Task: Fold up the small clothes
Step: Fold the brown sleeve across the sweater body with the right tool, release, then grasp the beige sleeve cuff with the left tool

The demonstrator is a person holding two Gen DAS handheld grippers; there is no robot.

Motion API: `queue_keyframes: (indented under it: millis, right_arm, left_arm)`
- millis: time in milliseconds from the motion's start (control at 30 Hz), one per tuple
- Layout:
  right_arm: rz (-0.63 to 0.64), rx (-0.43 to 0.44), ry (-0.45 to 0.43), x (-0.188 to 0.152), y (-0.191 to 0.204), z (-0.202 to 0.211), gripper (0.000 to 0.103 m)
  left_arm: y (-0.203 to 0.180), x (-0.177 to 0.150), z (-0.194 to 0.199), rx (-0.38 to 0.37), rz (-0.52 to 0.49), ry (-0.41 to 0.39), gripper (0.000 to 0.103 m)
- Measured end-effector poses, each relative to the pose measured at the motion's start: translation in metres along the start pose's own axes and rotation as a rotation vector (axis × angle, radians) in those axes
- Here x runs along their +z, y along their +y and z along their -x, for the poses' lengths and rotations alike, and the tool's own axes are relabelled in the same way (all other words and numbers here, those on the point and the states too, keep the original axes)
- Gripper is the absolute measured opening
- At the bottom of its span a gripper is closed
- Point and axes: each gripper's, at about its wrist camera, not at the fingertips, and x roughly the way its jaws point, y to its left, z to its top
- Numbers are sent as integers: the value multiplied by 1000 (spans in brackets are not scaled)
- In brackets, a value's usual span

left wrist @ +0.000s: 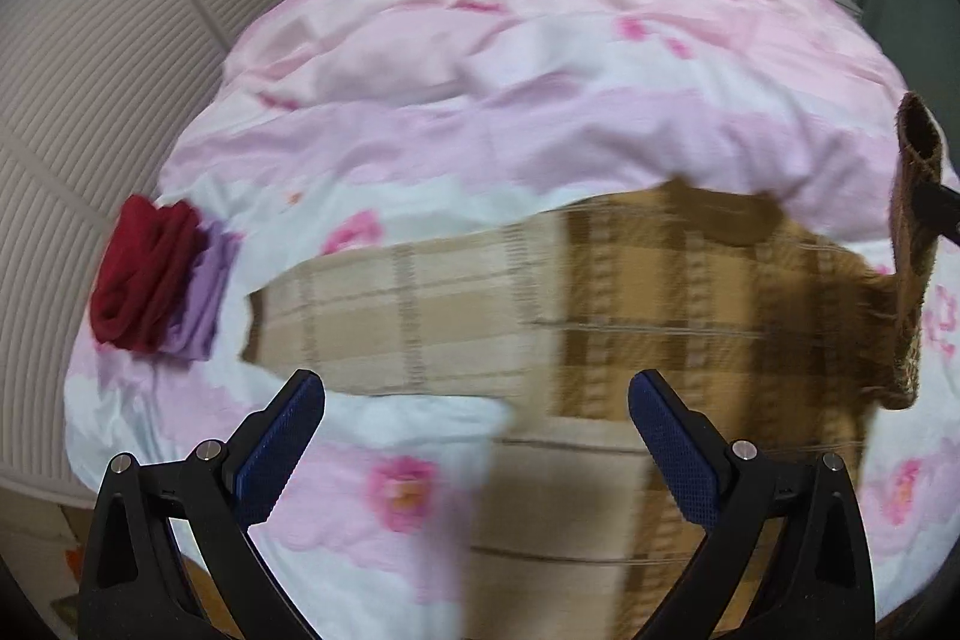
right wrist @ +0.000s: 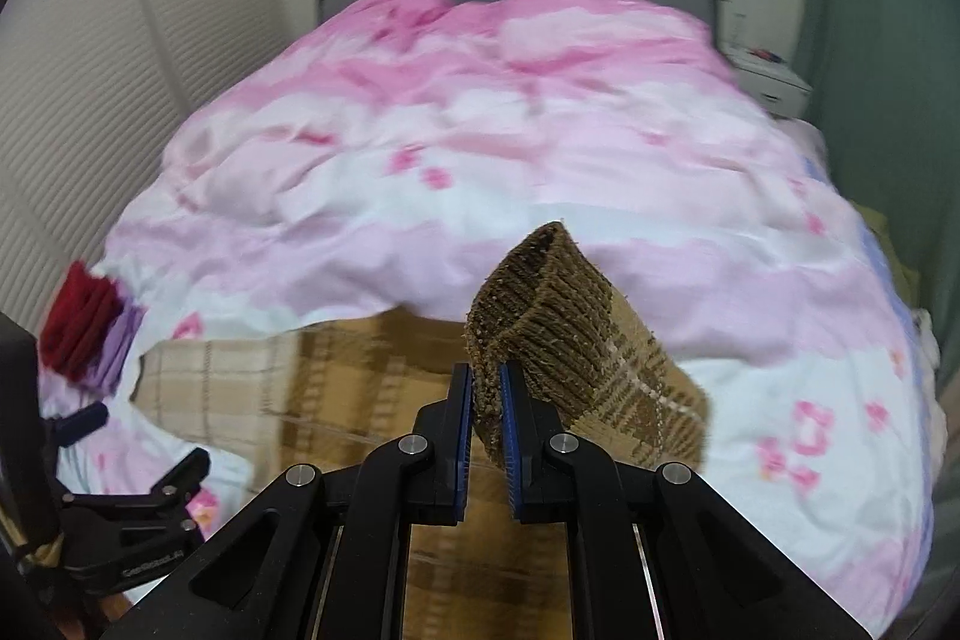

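Brown knit sock [right wrist: 576, 340] between right hand-held gripper [right wrist: 486, 388] pads

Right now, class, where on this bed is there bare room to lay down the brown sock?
Free: quilt beyond the plaid cloth, and the flowered corner to its right. Crowded: left edge, with the red and purple clothes.

A bed with a rumpled pink-and-white floral duvet [right wrist: 420, 196] carries a beige checked blanket [left wrist: 456, 316] near, and folded red and purple clothes [left wrist: 156, 280] left.
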Motion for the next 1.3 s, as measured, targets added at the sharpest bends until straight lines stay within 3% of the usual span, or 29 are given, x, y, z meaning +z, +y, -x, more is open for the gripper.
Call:
queue_keyframes:
  millis: [233,433,500,633,667,800,900,1033,1300]
  right_arm:
    - [86,20,116,-13,94,-71,10]
    - [124,7,228,-32,132,-123,11]
    - [101,27,272,-35,137,-133,16]
    - [92,74,315,-36,154,-137,55]
    - [107,69,309,-35,161,-134,60]
    - [150,37,335,-37,188,-130,60]
    - [165,39,370,-42,214,-132,60]
    - [218,56,408,-52,254,-141,60]
    - [330,59,436,-66,329,-161,60]
  left_arm:
    - [65,-5,-47,3,65,81,103]
    - [93,-8,-72,-17,103,117,103]
    - [104,-10,-77,-35,126,123,103]
    - [132,-16,-92,-77,167,141,103]
    - [140,-17,-95,-87,173,142,103]
    - [184,-27,-114,-128,186,127,103]
    - [221,-34,-135,-181,224,131,100]
    - [263,-44,-173,-318,340,191,88]
    - [290,-61,-240,-500,552,296,70]
